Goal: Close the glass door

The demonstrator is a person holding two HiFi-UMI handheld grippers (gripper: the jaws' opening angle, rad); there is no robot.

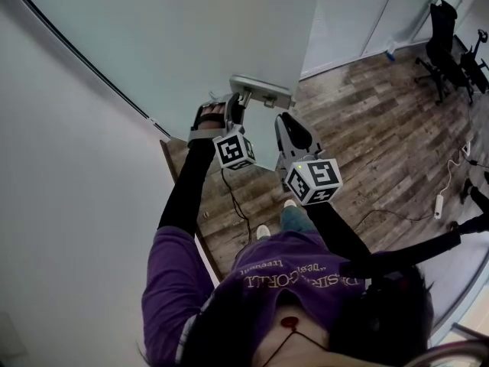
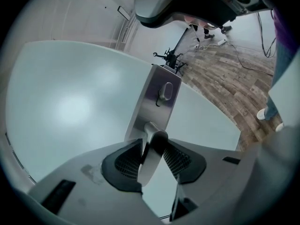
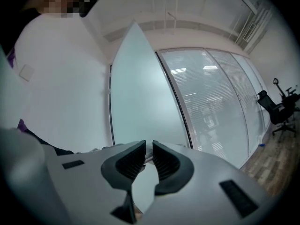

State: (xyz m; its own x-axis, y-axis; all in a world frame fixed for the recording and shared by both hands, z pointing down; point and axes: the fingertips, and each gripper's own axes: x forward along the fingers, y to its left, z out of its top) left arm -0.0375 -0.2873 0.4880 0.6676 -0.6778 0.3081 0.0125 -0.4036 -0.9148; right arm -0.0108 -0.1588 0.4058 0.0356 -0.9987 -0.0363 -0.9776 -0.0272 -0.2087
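The left gripper (image 2: 151,157) is clamping the lever handle (image 2: 149,131) of the open glass door (image 1: 191,37), while the right gripper (image 3: 146,159) is waiting nearly closed and empty, so a steady, untwisted swing is seeming best

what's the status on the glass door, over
Left gripper shut on the handle. Right gripper shut, empty. Glass door open. Black cable near the door's edge.

head: steep down | gripper views: close along jaws | shared: glass door (image 1: 191,37)
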